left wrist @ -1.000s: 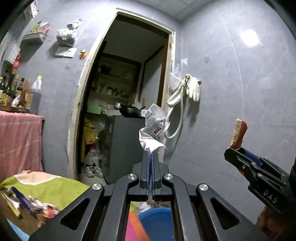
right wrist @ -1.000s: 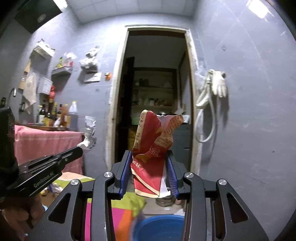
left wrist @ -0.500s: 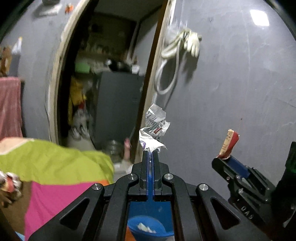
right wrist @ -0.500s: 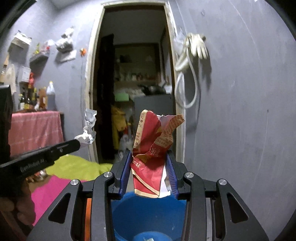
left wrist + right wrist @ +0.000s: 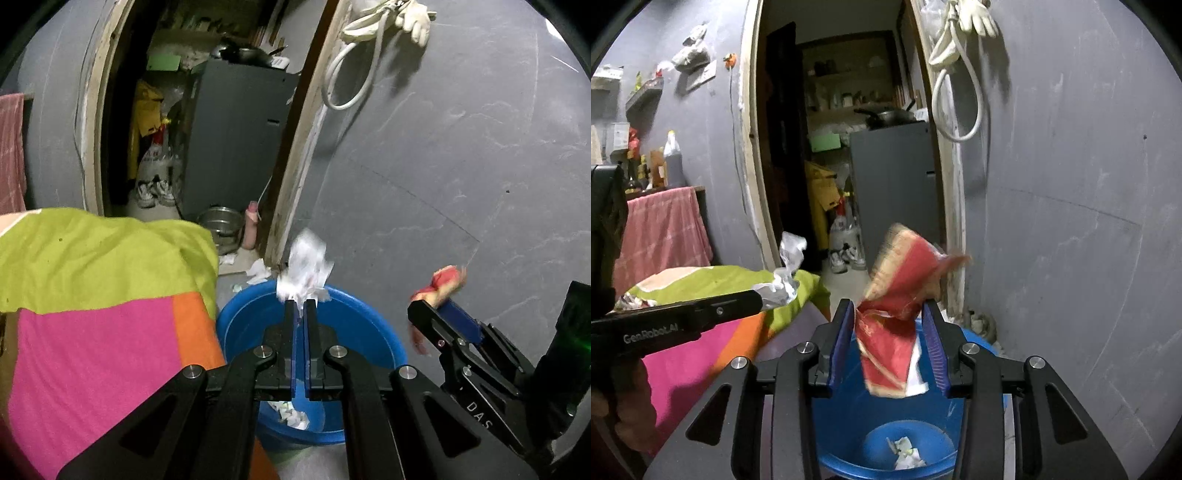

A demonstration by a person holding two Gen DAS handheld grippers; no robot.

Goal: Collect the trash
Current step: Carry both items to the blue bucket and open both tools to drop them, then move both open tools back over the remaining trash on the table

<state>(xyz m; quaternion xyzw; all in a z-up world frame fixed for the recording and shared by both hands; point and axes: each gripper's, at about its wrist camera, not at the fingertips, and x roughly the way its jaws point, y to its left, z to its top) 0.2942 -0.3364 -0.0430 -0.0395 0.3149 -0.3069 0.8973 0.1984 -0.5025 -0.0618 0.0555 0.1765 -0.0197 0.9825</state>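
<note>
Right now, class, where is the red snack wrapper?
In the right wrist view the red snack wrapper sits between the right gripper fingers, directly above the blue bucket, with the doorway behind it.
</note>
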